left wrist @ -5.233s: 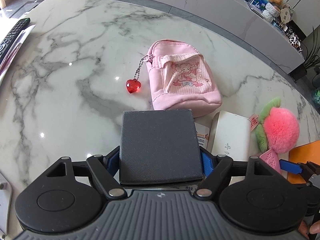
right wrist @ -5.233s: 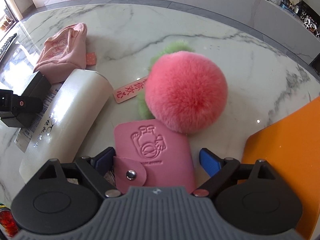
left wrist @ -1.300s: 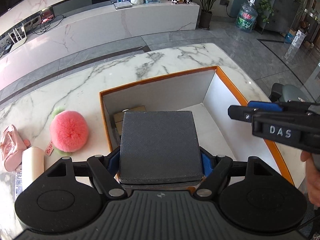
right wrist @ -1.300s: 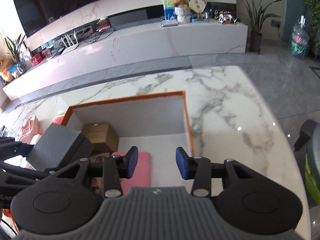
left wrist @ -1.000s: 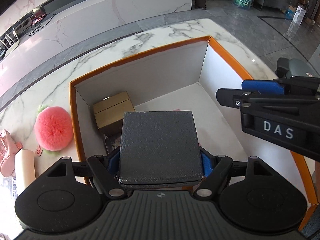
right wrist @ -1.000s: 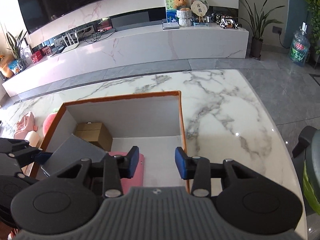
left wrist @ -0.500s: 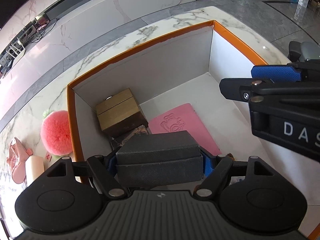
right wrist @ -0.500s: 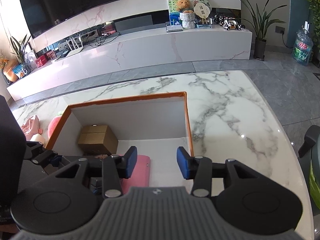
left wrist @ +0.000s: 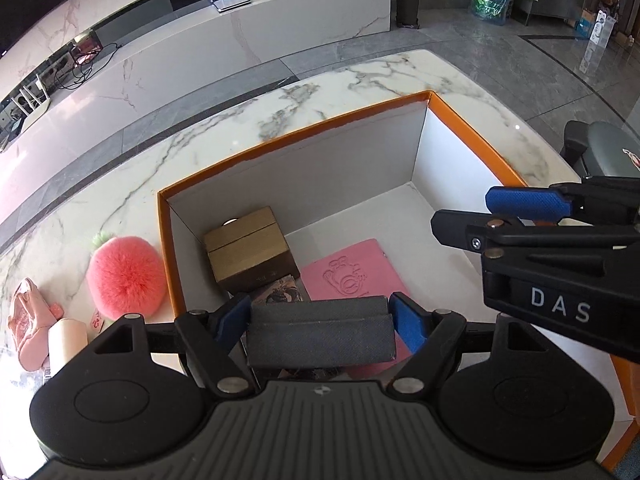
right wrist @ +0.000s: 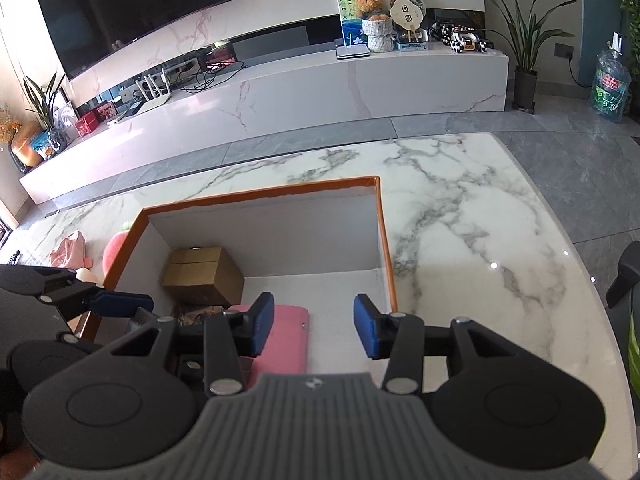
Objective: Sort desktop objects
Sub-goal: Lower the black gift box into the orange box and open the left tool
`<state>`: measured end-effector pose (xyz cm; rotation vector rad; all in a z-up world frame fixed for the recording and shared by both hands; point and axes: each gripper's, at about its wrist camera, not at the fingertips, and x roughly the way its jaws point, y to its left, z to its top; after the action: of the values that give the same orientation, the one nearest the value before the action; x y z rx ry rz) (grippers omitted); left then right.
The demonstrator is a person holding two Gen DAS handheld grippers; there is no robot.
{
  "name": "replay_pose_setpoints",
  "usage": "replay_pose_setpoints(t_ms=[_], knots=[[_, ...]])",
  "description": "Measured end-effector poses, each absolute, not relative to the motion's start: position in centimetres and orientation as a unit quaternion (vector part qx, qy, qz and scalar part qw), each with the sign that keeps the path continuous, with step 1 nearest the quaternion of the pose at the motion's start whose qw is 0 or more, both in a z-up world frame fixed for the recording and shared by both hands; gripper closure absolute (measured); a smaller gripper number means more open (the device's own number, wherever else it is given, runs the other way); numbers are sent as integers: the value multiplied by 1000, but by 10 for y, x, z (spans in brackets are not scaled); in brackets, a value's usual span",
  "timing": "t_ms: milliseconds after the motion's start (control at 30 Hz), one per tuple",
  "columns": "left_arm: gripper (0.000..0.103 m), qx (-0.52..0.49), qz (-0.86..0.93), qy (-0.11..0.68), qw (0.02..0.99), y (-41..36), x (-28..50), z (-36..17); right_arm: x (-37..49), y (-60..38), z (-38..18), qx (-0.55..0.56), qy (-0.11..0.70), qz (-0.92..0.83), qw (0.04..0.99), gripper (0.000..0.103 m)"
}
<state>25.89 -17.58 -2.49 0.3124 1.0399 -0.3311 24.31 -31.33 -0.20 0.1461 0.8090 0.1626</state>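
Observation:
A dark grey case (left wrist: pixel 320 330) sits edge-on between the blue pads of my left gripper (left wrist: pixel 320 320), which is shut on it low inside the orange box (left wrist: pixel 288 136). Beneath it on the white floor lie a pink card holder (left wrist: pixel 352 276), a brown carton (left wrist: pixel 250 254) and a dark patterned item (left wrist: pixel 282 294). My right gripper (right wrist: pixel 314 326) hangs open and empty over the near right part of the orange box (right wrist: pixel 260 196), above the pink card holder (right wrist: pixel 282 340). The left wrist view shows the right gripper (left wrist: pixel 492 216) side-on.
Left of the box on the marble table (right wrist: pixel 480 240) lie a fluffy pink peach (left wrist: pixel 126 276), a pink pouch (left wrist: pixel 34 322) and a white cylinder (left wrist: pixel 66 342). A dark chair (left wrist: pixel 600 148) stands past the table's right edge.
The dark grey case has tipped from flat to edge-on in the left gripper and sits lower over the box floor. The right gripper has kept still.

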Motion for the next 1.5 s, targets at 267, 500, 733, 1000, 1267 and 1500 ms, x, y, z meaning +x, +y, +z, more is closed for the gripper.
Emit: replay_pose_setpoints(t_ms=[267, 500, 733, 1000, 1267, 1500], knots=[[19, 141, -159, 485, 848, -166, 257, -12, 242, -313, -1, 74, 394, 87, 912, 57], [20, 131, -162, 481, 852, -155, 251, -4, 237, -312, 4, 88, 389, 119, 909, 57], [20, 114, -157, 461, 866, -140, 243, 15, 235, -311, 4, 84, 389, 130, 908, 57], [20, 72, -111, 455, 881, -100, 235, 28, 222, -284, 1, 50, 386, 211, 897, 51], [20, 33, -95, 469, 878, -63, 227, 23, 219, -248, -19, -11, 424, 236, 874, 45], [20, 10, -100, 484, 869, -42, 219, 9, 234, -243, -31, -5, 450, 207, 869, 60]])
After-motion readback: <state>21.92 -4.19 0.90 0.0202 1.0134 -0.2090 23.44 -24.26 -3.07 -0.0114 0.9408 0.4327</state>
